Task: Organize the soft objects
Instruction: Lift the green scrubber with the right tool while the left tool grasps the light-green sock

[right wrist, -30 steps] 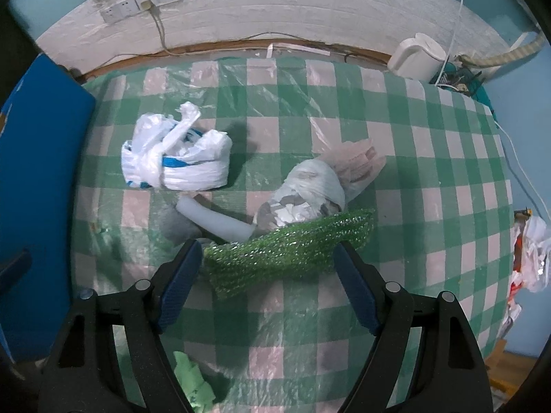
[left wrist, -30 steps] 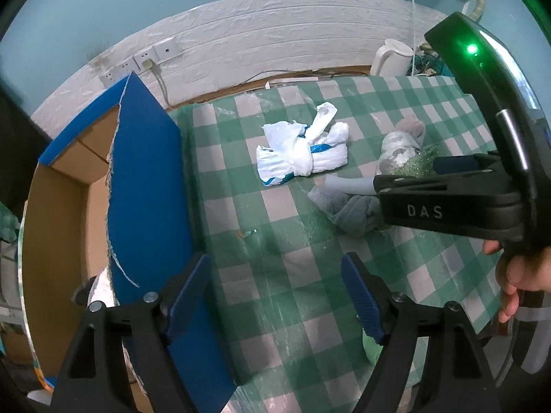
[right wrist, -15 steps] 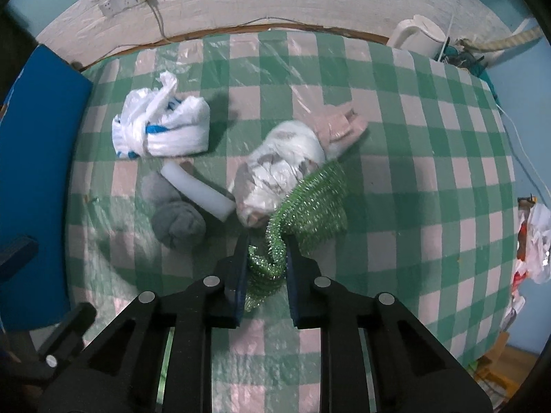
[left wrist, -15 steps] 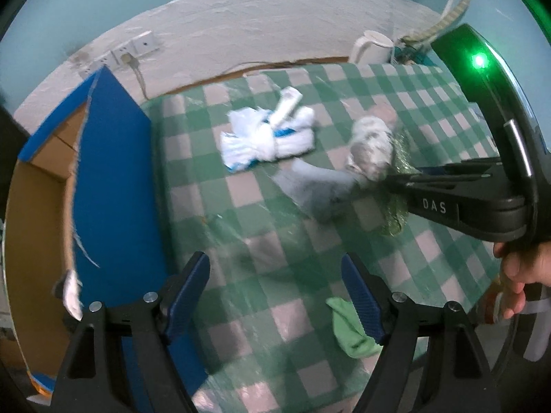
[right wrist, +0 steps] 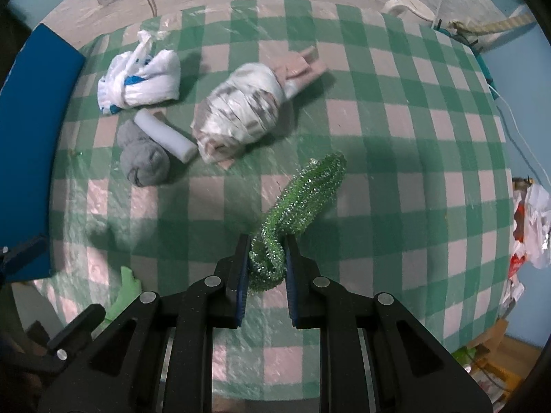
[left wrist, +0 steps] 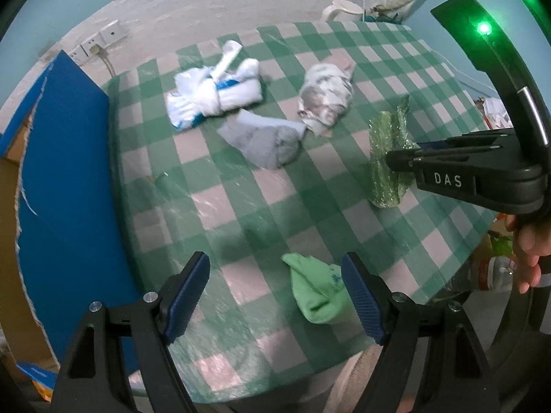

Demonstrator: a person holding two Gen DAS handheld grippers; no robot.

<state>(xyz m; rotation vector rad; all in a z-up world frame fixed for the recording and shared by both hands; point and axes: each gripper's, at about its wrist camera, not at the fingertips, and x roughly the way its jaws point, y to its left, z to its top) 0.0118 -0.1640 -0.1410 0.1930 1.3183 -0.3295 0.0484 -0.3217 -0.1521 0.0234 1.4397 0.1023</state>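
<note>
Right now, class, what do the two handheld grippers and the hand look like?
Both grippers, left and right, are black plastic with ribbed blue finger pads and silver screws. The right one's side reads "DAS" in white, under a curved black handle with a lit green light. A bare hand shows; no sleeve or cables are visible.

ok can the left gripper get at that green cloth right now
Probably yes. The left gripper is open and holds nothing, and the green cloth lies uncovered on the table's near edge, just beside its right finger.
</note>
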